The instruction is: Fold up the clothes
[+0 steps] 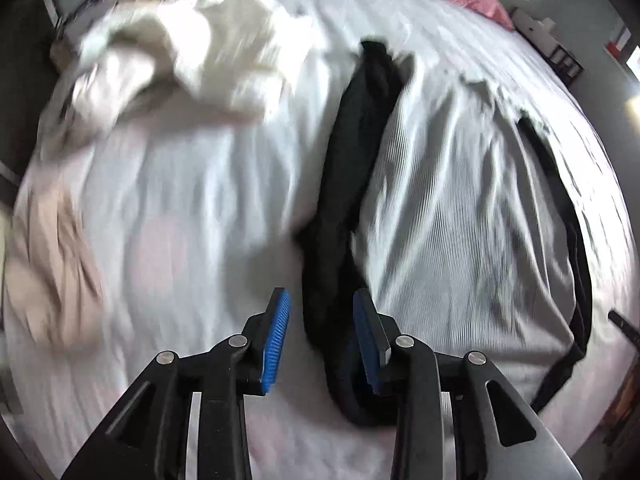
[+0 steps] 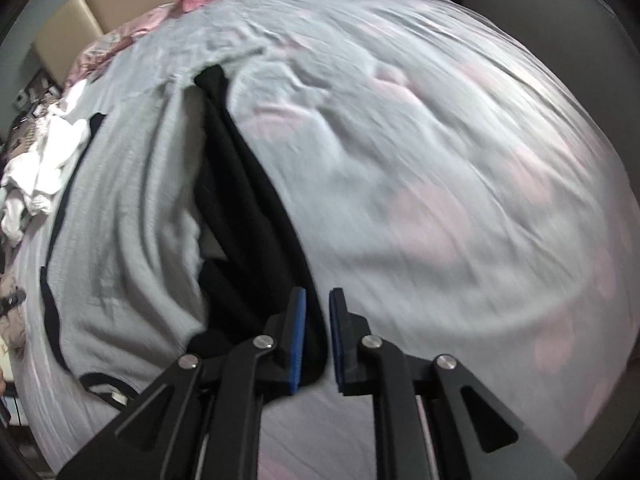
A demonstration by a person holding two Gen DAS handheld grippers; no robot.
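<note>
Fingers of the left gripper [image 1: 322, 334] are wide around a black sleeve [image 1: 352, 168]; the right gripper [image 2: 317, 334] is narrow around another, probably to fold the shirt [image 1: 460, 200].

Black tongs [image 1: 320, 336], blue ribbed pads [image 1: 276, 340], silver screws.

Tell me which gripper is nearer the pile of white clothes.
Left. The left gripper sits over the garment's left black sleeve, with the white clothes pile ahead on its left. The right gripper is at the opposite black sleeve, across the grey garment from the pile.
</note>
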